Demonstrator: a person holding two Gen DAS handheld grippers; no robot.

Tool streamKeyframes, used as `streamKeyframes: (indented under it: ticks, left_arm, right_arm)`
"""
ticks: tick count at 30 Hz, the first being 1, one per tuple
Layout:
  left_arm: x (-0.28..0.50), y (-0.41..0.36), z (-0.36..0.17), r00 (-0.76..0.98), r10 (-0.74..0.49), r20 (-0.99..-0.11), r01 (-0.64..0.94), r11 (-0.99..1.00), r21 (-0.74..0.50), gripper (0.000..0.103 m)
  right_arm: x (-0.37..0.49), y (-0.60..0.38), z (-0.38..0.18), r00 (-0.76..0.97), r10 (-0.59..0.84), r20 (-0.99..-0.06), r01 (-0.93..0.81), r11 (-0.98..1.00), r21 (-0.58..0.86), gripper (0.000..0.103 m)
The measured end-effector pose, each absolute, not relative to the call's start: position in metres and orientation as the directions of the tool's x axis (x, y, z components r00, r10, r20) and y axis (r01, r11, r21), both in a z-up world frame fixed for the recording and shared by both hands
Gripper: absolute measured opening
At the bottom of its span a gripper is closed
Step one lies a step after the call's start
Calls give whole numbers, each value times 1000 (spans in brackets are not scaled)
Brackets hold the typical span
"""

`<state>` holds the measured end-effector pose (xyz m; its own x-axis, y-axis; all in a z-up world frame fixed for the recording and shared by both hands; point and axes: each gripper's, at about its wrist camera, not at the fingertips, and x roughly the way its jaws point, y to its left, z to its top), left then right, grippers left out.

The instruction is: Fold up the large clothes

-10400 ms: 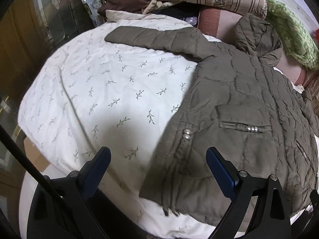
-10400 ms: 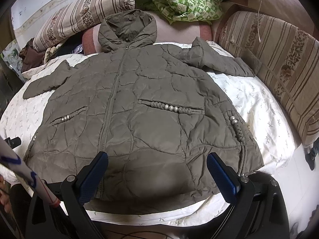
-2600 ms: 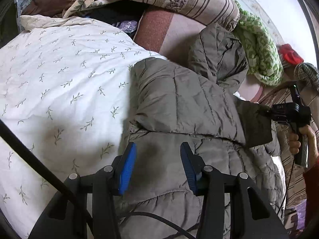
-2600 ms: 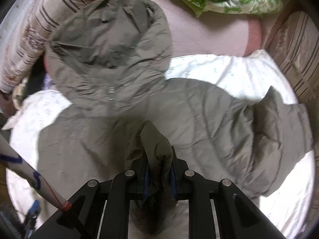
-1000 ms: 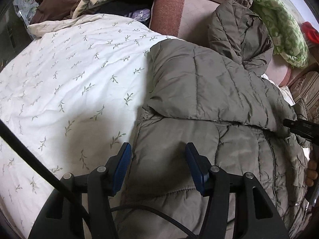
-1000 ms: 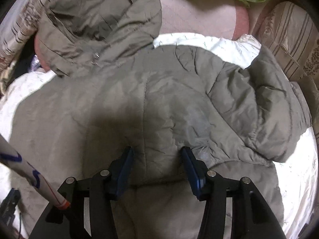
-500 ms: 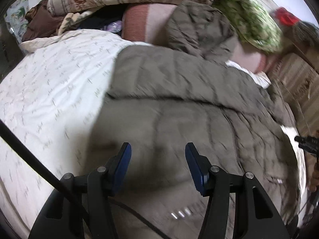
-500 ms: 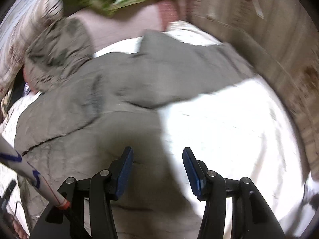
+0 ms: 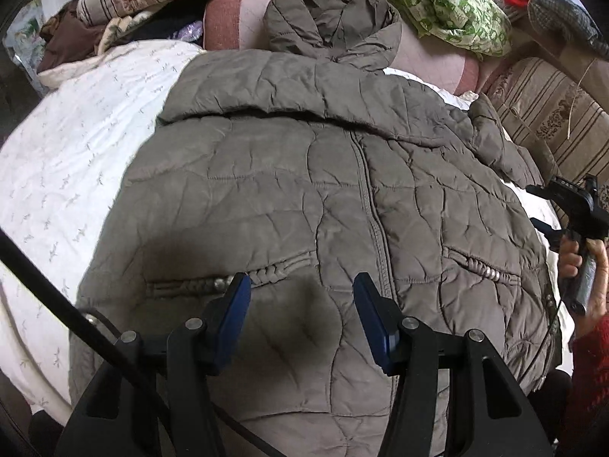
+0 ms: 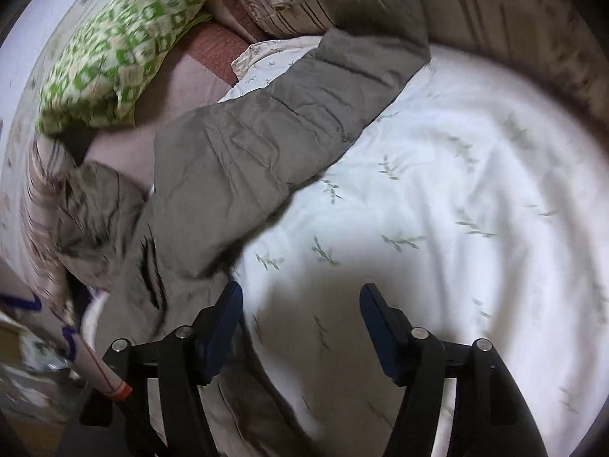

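Since a moment ago the right gripper (image 10: 300,308) has swung off the jacket (image 9: 323,198) lying on the bed (image 9: 76,144) toward the unfolded right sleeve (image 10: 304,114), both grippers released, left gripper (image 9: 302,304) hovering; next, grasp that sleeve's cuff.

No legible text, labels, brands or numbers anywhere.

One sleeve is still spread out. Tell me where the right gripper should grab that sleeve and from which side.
Grip the sleeve at its cuff end, coming from the bedsheet side. It lies flat and outstretched there, its lower edge exposed; the right gripper is open nearby.
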<state>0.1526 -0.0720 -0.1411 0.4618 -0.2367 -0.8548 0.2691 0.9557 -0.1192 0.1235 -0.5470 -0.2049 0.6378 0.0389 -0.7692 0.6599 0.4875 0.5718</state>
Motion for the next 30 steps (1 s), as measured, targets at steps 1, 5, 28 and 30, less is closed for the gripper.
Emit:
streamKeyframes:
  ticks: [1, 5, 28, 30]
  left_arm:
    - [153, -73, -138, 472, -224, -853, 260, 959, -108, 55]
    - [157, -74, -130, 503, -176, -846, 218, 973, -74, 55]
    - [184, -47, -105, 622, 48, -781, 58, 993, 107, 55]
    - [182, -43, -103, 629, 45, -776, 52, 994, 100, 55]
  right_arm:
    - [128, -549, -210, 650, 54, -758, 652, 473, 593, 69]
    - [146, -558, -223, 683, 80, -726, 632, 435, 642, 69]
    - [212, -579, -171, 722, -155, -675, 613, 596, 519, 14]
    - [219, -547, -134, 722, -240, -649, 586, 709, 391, 14]
